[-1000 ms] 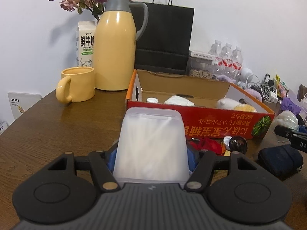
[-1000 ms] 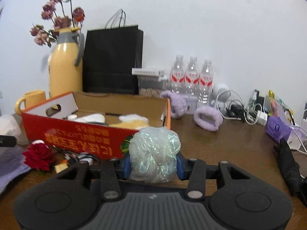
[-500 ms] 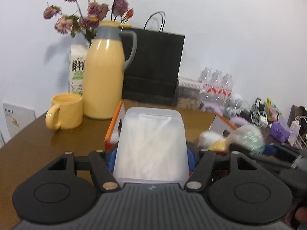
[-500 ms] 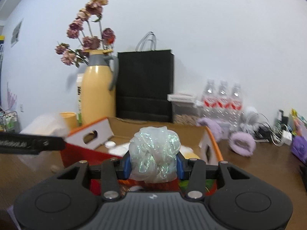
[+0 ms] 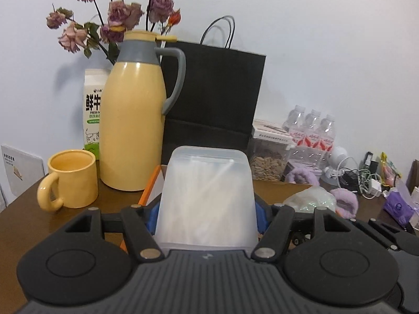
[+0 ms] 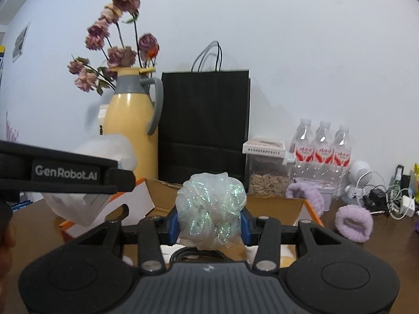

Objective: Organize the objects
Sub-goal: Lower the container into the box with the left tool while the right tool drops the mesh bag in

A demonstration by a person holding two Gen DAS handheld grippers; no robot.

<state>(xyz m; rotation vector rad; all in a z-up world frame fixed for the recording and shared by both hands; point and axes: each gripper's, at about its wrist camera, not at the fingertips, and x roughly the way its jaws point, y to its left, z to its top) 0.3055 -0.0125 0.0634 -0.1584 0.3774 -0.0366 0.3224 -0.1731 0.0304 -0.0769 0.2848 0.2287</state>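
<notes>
My left gripper (image 5: 207, 219) is shut on a translucent white plastic box (image 5: 207, 196) and holds it above the near left part of the orange cardboard box (image 5: 150, 183). My right gripper (image 6: 209, 222) is shut on an iridescent mesh ball (image 6: 210, 209) and holds it over the open cardboard box (image 6: 301, 209). The left gripper and its plastic box (image 6: 99, 157) show at the left of the right wrist view. The mesh ball (image 5: 311, 198) shows at the right of the left wrist view.
A yellow thermos (image 5: 132, 130) with dried roses, a yellow mug (image 5: 68, 178) and a milk carton (image 5: 93, 110) stand at the back left. A black paper bag (image 5: 212, 104), water bottles (image 5: 311, 130), a seed jar (image 5: 267, 162), purple scrunchies (image 6: 353, 222) and cables (image 6: 387, 201) line the back.
Both grippers have risen and moved forward over the cardboard box, each still holding its object. They now sit close together, side by side.
</notes>
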